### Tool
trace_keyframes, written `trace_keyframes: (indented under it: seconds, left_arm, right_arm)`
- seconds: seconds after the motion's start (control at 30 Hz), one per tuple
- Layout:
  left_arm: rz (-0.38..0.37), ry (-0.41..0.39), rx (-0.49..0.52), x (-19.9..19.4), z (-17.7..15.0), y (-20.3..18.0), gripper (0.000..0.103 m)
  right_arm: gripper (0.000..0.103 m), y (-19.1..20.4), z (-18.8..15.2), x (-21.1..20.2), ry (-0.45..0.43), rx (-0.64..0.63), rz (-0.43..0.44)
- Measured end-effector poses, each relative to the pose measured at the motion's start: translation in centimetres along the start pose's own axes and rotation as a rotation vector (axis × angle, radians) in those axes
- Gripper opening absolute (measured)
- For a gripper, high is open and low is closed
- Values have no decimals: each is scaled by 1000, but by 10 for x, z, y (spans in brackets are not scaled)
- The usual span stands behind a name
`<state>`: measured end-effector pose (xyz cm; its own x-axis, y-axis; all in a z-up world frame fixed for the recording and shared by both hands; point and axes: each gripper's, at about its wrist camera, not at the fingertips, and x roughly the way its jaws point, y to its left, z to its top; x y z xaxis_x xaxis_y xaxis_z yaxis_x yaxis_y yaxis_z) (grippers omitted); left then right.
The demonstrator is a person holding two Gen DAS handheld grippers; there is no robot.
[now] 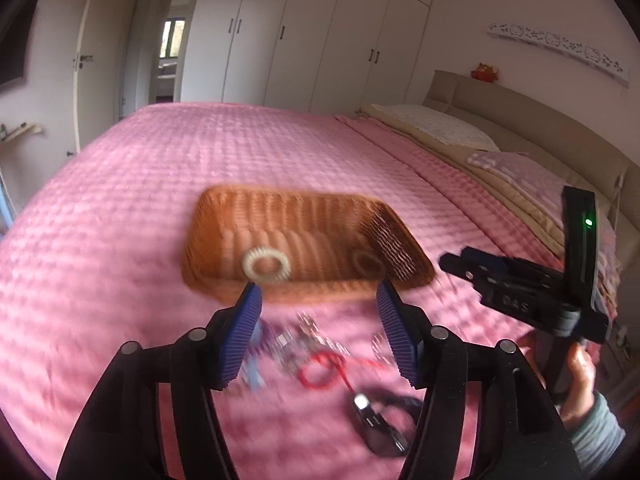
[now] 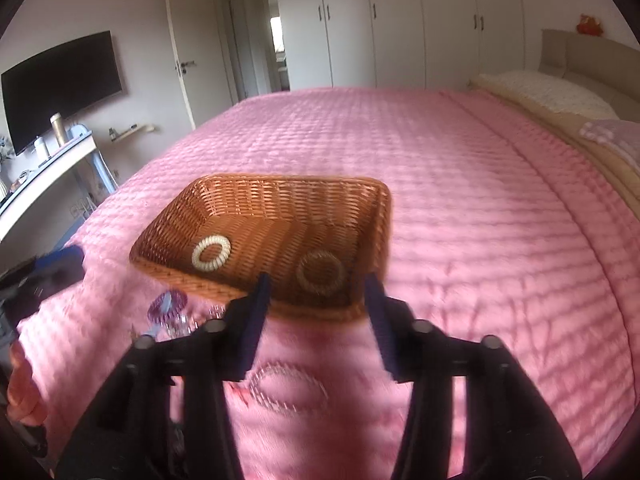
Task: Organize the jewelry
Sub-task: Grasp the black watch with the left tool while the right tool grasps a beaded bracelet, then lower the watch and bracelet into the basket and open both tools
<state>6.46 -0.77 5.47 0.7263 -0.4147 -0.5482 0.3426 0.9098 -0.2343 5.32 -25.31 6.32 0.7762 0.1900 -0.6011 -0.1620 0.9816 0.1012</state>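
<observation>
Where a pink bedspread (image 2: 460, 200) fills the bedroom, wicker basket (image 2: 224, 196) mid-bed, both grippers' fingers apart, empty.

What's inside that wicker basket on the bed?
Two coiled rings lie on the floor of the basket: a cream one and a brownish one. Its near wall and the tool fingers hide the nearest strip.

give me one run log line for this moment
left claw: open, empty | right claw: open, empty | wicker basket: white coil ring, clear coil ring inside | pink bedspread: jewelry left
</observation>
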Motion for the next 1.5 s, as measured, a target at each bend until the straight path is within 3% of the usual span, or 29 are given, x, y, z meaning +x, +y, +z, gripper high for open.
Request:
trace_keyframes:
  seconds: [0.23,0.53,0.6,0.67,0.73,0.93,1.33,1.4,1.5]
  left_arm:
    - [-10,152,-28,16,-71,-29,58]
    - [20,248,-38,40,-97,-45,55]
    - [30,262,-29,43,-100,-46,48]
    - [19,278,-32,45,-102,-43,33]
    - [-7,280,-40,43,-102,-41,28]
    - [-9,267,-19,34,-98,-31,13]
    - [107,214,-38,9,-98,10,13]
    - [110,214,-36,11,-98,10,16]
    - [131,208,-13,13,-101,4,30]
  right_arm:
    - [47,-3,-52,26,103,20,3]
    - [30,7,-69,58,232,-17,-43]
    - [25,7,-70,59,241,-20,-42]
    - [18,10,-71,61,255,-22,-43]
    - [11,12,-72,61,258,-25,-51]
    - [8,18,-78,48,260,7,-77]
    - [9,15,-93,23,254,55,-60]
    - [16,17,-90,27,260,49,-57]
    - [23,19,-85,36,262,35,-68]
